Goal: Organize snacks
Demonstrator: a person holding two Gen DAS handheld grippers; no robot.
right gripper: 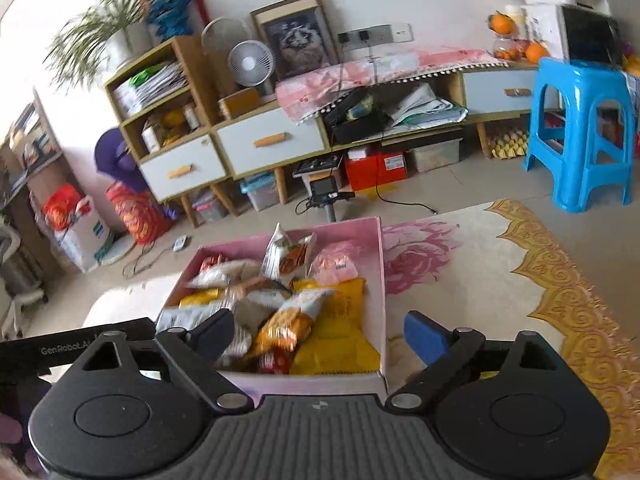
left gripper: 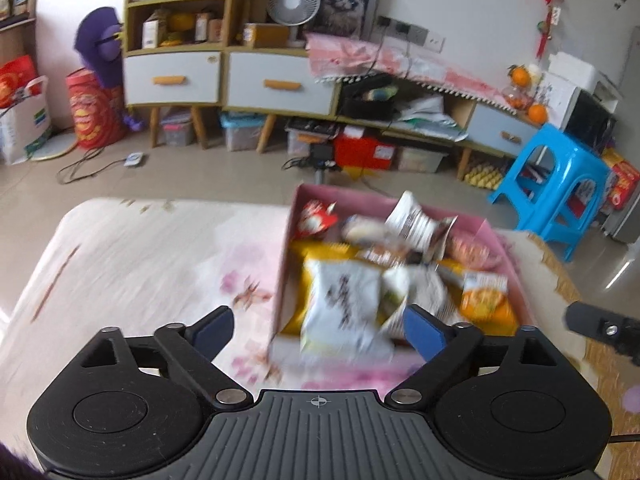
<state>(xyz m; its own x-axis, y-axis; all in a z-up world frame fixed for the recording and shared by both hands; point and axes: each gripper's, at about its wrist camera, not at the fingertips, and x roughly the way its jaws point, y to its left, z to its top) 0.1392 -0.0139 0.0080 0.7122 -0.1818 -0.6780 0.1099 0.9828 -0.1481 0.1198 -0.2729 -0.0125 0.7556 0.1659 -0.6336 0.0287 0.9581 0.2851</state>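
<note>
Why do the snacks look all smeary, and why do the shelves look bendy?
Left wrist view: the white snack bag and pink box are smeared by motion blur, while the open left gripper stays sharp. Right wrist view: the snacks blur less; the fisheye lens bows the cabinet, and the edges go dark.

left wrist: box's left, near | right wrist: above near edge | shared: pink box [left gripper: 285, 264] [right gripper: 382, 276]
</note>
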